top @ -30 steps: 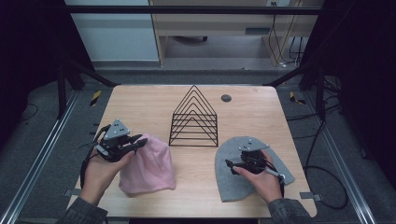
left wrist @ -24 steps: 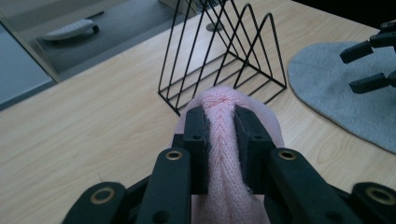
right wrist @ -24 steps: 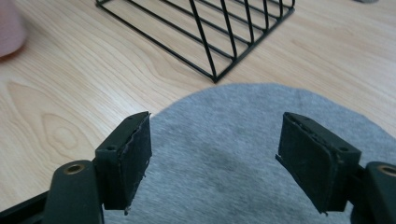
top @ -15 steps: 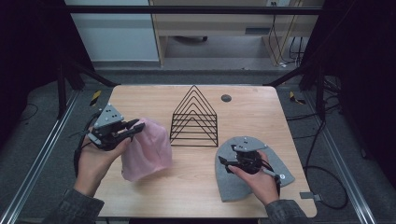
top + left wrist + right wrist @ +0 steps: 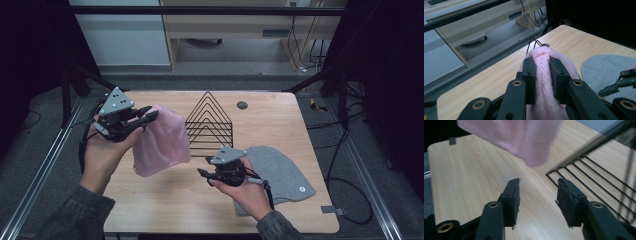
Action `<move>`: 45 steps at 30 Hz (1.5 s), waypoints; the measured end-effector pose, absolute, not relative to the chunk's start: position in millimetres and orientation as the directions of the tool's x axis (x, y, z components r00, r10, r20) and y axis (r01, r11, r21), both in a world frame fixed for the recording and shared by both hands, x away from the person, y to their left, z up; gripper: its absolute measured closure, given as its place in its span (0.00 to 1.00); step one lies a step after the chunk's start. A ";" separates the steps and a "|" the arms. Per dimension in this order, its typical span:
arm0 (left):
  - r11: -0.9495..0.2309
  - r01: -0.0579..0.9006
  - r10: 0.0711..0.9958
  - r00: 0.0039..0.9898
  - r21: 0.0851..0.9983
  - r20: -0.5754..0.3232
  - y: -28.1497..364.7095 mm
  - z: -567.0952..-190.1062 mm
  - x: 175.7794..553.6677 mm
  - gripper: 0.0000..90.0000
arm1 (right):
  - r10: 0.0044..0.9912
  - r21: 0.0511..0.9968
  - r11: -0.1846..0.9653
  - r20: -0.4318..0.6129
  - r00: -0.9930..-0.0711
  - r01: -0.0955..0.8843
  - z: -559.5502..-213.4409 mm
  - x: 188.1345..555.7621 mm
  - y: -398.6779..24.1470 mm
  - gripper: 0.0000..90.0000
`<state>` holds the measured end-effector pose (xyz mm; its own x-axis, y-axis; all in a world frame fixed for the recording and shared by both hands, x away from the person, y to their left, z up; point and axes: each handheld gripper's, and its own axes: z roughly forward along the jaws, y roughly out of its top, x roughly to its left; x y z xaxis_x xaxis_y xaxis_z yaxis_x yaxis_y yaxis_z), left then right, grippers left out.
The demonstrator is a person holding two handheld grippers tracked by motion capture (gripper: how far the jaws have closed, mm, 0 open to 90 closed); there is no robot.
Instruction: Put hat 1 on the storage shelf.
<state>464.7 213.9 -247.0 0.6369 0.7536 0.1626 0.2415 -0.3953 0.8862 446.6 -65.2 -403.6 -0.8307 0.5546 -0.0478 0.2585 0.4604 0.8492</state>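
A pink knit hat hangs above the table's left half, held by its top edge in my left gripper. In the left gripper view the pink knit hat is pinched between both pads, so that gripper is shut on it. My right gripper hovers near the table's middle, in front of the black wire rack, pointing left toward the hanging hat. Its jaws have just been closing, and in the right gripper view the gripper still shows a gap with nothing inside. The pink hat hangs beyond it.
A grey knit hat lies flat at the right, partly under my right hand. A small dark round disc sits on the table behind the rack. The wooden table has bare surface at the front left.
My left gripper has lifted the pink hat off the table. My right gripper has left the grey hat and moved left toward the middle, its jaws narrower.
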 end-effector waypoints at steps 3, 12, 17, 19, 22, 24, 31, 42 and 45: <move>-0.388 0.242 0.747 0.648 0.889 0.150 210.9 -244.5 463.3 0.84 | 0.539 0.852 0.462 -0.049 -0.841 0.247 -398.9 450.4 -50.7 0.59; -0.371 0.236 0.737 0.663 0.898 0.130 206.3 -240.8 460.2 0.84 | 0.552 0.839 0.468 -0.031 -0.833 0.279 -397.9 467.0 -33.0 0.75; -0.402 0.226 0.754 0.632 0.887 0.181 215.1 -235.8 465.6 0.83 | 0.508 0.853 0.450 -0.001 -0.861 0.265 -382.3 470.1 -42.2 0.92; -0.394 0.220 0.760 0.624 0.892 0.182 220.1 -231.2 472.0 0.83 | 0.498 0.857 0.447 0.000 -0.867 0.257 -370.3 473.3 -49.2 0.92; -0.378 0.204 0.767 0.615 0.903 0.183 223.8 -222.0 484.5 0.83 | 0.493 0.868 0.433 -0.001 -0.870 0.244 -349.8 482.7 -59.4 0.92; -0.375 0.204 0.769 0.613 0.904 0.181 223.7 -219.5 488.0 0.83 | 0.490 0.874 0.428 -0.008 -0.872 0.232 -337.3 489.3 -63.8 0.92; -0.331 0.167 0.777 0.607 0.929 0.167 211.1 -186.3 523.5 0.82 | 0.517 0.884 0.414 -0.033 -0.855 0.217 -300.5 523.8 -75.3 0.92; -0.338 0.148 0.762 0.622 0.930 0.178 195.3 -187.0 568.9 0.83 | 0.594 0.876 0.408 -0.041 -0.804 0.257 -307.8 568.6 -84.9 0.93; -0.347 0.148 0.756 0.629 0.926 0.183 193.0 -192.9 574.3 0.83 | 0.607 0.876 0.400 -0.035 -0.794 0.268 -316.1 573.5 -88.5 0.93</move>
<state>574.3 193.0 -192.9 0.6290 0.7556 0.1826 0.1479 -0.3469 0.9262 573.5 -88.5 -316.1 -0.7943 0.6065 -0.0345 0.2676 0.4003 0.8764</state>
